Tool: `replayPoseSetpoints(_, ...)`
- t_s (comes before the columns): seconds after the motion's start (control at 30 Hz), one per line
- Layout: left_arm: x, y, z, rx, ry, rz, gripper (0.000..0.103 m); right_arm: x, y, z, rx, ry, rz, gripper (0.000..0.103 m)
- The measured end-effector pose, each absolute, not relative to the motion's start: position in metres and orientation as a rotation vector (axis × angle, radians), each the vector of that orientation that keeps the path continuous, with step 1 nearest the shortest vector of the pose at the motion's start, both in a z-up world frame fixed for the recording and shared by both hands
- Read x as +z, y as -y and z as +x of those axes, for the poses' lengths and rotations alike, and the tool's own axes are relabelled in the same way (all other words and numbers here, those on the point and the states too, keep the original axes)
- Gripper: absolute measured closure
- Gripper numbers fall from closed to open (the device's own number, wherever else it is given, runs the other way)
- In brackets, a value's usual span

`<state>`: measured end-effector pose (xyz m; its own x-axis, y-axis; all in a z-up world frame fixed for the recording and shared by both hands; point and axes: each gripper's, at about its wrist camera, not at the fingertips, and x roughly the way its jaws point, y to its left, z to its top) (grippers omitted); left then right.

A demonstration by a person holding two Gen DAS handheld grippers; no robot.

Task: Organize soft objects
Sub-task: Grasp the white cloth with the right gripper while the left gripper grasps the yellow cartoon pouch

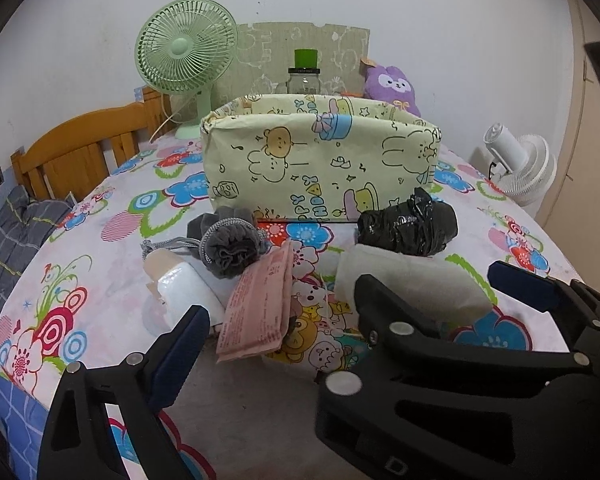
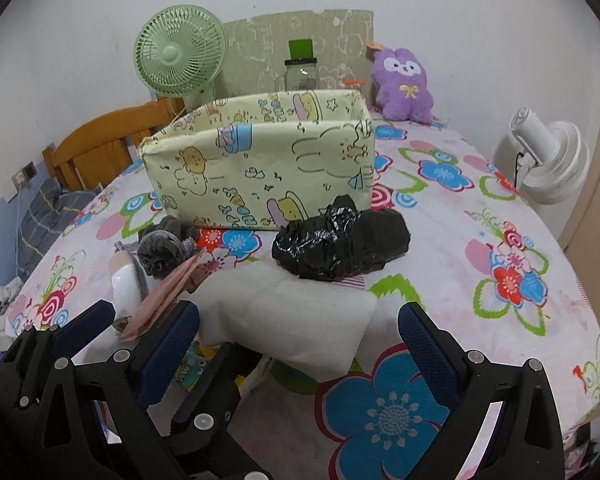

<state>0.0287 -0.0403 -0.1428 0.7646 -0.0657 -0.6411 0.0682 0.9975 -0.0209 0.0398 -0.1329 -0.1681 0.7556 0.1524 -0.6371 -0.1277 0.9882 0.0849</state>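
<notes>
A pale yellow cartoon-print fabric box stands open-topped on the flowered sheet. In front of it lie a grey drawstring pouch, a pink packet, a white wrapped roll, a white soft pad and a black plastic bundle. My left gripper is open just short of the pink packet. Its right finger is hidden behind the right gripper. My right gripper is open, with the white pad lying between its tips and not pinched.
A purple plush, a glass jar and a green fan stand behind the box. A white fan is at the right. A wooden headboard and grey bedding are at the left.
</notes>
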Motion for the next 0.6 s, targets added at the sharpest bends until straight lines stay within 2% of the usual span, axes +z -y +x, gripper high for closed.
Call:
replayPoseSetpoints(0.03,-0.1431,0.0407,0.0289,-0.071,-0.697,0.004,0.010,-0.1697,0.1334,0.0412,0.158,-0.702,0.043,0.002)
replayPoseSetpoints(0.13,-0.1453,0.0403,0.0305,-0.068,-0.705,0.000,0.010,-0.1733,0.1346,0.0444,0.187,-0.715,0.062,0.011)
replayPoseSetpoints(0.3,-0.1467,0.0406,0.0304,-0.057,-0.709,0.003,0.010,-0.1755,0.1344,0.0454,0.209,-0.713,0.066,0.032)
replayPoseSetpoints(0.37,-0.1473,0.0404,0.0305,-0.056,-0.713,-0.003,0.010,-0.1761,0.1353,0.0451,0.227,-0.712,0.077,0.035)
replayPoseSetpoints(0.4,-0.1475,0.0402,0.0302,-0.054,-0.715,-0.005,0.010,-0.1760,0.1356,0.0444,0.234,-0.709,0.082,0.042)
replayPoseSetpoints(0.47,-0.1468,0.0404,0.0286,-0.050,-0.712,-0.008,0.010,-0.1749,0.1357,0.0432,0.227,-0.702,0.079,0.050)
replayPoseSetpoints(0.57,-0.1464,0.0409,0.0264,-0.049,-0.710,-0.008,0.010,-0.1739,0.1366,0.0411,0.233,-0.695,0.082,0.056)
replayPoseSetpoints(0.6,-0.1459,0.0414,0.0250,-0.046,-0.705,-0.005,0.010,-0.1735,0.1369,0.0401,0.226,-0.691,0.080,0.062)
